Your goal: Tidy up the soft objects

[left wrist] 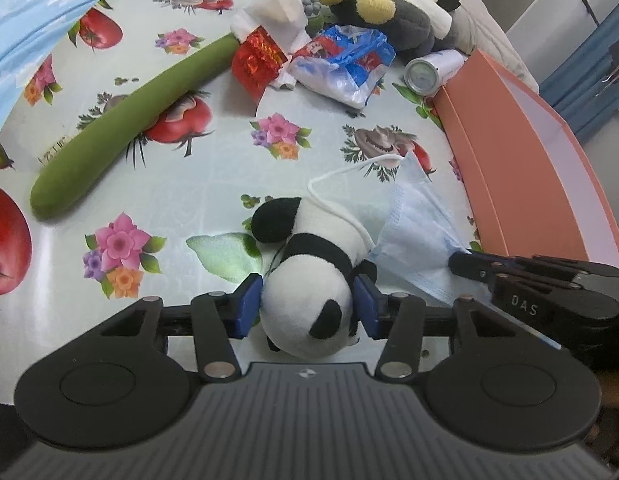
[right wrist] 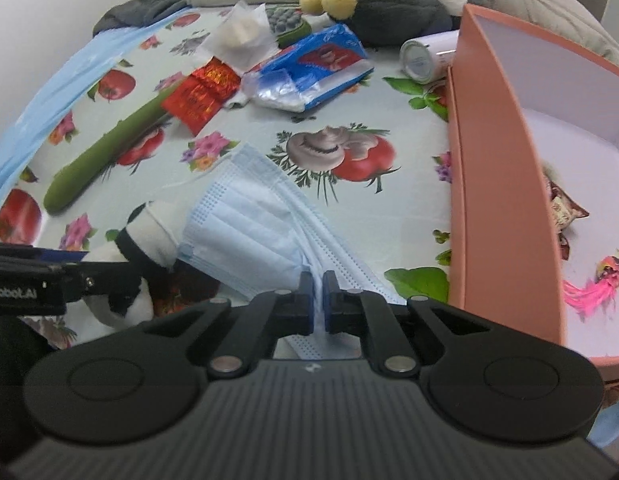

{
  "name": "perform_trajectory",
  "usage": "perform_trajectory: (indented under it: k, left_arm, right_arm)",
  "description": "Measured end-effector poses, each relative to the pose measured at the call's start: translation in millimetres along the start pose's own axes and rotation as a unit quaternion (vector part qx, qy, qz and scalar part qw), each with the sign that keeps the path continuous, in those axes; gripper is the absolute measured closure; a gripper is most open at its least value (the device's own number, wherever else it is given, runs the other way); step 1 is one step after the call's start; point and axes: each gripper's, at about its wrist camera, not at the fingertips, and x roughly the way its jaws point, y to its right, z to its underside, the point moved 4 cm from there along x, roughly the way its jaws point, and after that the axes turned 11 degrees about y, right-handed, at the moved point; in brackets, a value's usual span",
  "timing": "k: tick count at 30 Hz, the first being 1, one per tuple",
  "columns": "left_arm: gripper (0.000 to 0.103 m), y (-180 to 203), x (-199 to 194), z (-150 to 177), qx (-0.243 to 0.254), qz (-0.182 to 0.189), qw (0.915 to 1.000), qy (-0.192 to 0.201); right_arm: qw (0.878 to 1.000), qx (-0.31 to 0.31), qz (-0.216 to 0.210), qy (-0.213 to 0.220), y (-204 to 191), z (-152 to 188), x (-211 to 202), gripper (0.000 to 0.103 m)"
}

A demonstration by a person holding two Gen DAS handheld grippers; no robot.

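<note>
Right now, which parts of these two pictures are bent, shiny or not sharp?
Left wrist view: the fisheye lens bends the orange box into a curve, and glare lies on the tablecloth near the panda toy. Right wrist view: the same box bows too; the face mask is fairly sharp, while the pink toy inside the box looks soft.

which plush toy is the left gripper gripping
The panda plush, clamped between the left gripper pads; the dark plush with yellow pom-poms lies untouched at the table's far edge.
</note>
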Motion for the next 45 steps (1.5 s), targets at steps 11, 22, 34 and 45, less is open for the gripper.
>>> perform_trajectory:
  k: [11, 22, 34, 45]
  left_arm:
    - [0.051, 9, -42, -12, -0.007, -0.008, 0.9981, 0.062]
    - [0.051, 27, -110, -20, -0.003, -0.008, 0.9922, 0.124]
    - [0.051, 51, -175, -19, 0.010, 0.012, 0.9853, 0.170]
    - [0.051, 93, -195, -20, 0.025, 0.052, 0.9812, 0.184]
  right_arm:
    - [0.998, 0.025, -0.001, 0.052, -6, -21, -43, 0.095]
    - [0.991, 0.057, 0.018, 0.120, -6, -33, -116, 0.095]
    - [0.980, 0.080, 0.026, 0.183, -8, -40, -186, 0.095]
    - [0.973, 0.099, 0.039, 0.206, 7, -33, -221, 0.095]
